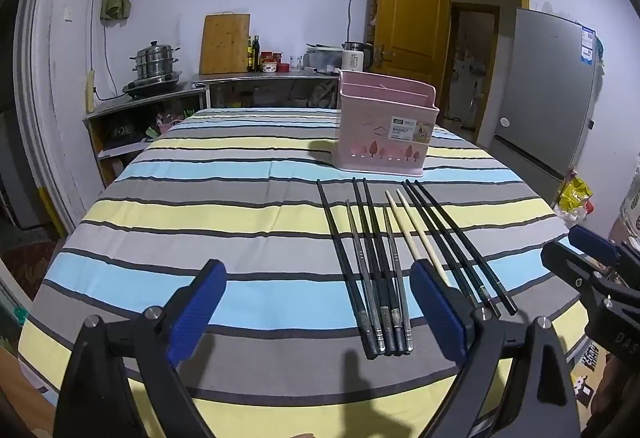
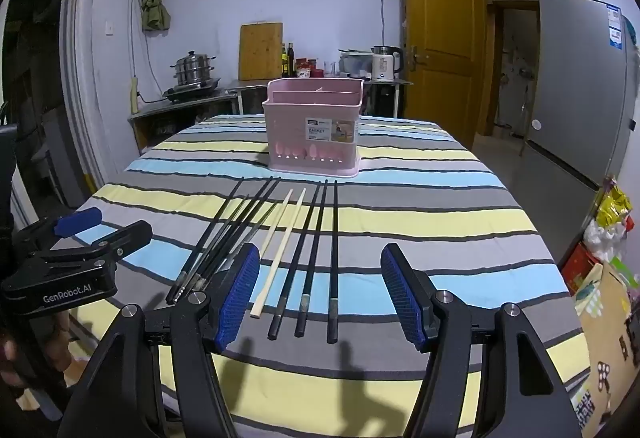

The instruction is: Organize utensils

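Several black chopsticks (image 1: 376,278) and two pale wooden chopsticks (image 1: 404,228) lie side by side on the striped tablecloth (image 1: 200,198), pointing towards a pink utensil basket (image 1: 386,126) that stands upright behind them. My left gripper (image 1: 318,302) hovers open over the near ends of the left bunch, holding nothing. In the right wrist view my right gripper (image 2: 320,294) is open above the near ends of one pale chopstick (image 2: 277,258) and three black chopsticks (image 2: 333,258). The basket (image 2: 316,130) is straight ahead. Each view shows the other gripper at its edge: the right gripper (image 1: 560,243), the left gripper (image 2: 122,222).
Behind the table runs a metal counter (image 1: 264,78) with a steamer pot (image 1: 154,62), a cutting board (image 1: 224,44), bottles and a kettle (image 2: 384,64). A grey fridge (image 1: 548,98) and a yellow door (image 1: 408,14) are at the right. Bags (image 2: 608,214) lie on the floor beside the table.
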Demonstrator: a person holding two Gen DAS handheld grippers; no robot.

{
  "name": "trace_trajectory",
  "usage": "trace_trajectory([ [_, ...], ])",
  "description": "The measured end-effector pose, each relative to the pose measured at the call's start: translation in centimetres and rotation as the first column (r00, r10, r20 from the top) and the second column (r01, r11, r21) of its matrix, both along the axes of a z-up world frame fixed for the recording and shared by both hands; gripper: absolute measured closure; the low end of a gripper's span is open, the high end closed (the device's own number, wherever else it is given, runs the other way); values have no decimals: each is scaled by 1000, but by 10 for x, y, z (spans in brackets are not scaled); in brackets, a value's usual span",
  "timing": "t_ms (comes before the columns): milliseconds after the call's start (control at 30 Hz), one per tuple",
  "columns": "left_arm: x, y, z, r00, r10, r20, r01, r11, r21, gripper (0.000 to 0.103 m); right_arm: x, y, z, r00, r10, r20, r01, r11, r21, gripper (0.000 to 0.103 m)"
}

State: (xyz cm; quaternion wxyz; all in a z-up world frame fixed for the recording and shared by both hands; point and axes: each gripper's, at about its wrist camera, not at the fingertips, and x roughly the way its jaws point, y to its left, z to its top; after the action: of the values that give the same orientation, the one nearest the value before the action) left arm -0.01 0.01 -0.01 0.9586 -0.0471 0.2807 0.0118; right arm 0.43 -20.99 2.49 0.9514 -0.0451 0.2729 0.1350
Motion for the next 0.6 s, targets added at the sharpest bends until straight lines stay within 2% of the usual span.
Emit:
trace_trajectory([
  [600, -3, -1, 3, 1000, -2, -8, 2, 1000, -1, 8, -1, -1, 2, 1000, -1, 2, 1, 1000, 0, 39],
])
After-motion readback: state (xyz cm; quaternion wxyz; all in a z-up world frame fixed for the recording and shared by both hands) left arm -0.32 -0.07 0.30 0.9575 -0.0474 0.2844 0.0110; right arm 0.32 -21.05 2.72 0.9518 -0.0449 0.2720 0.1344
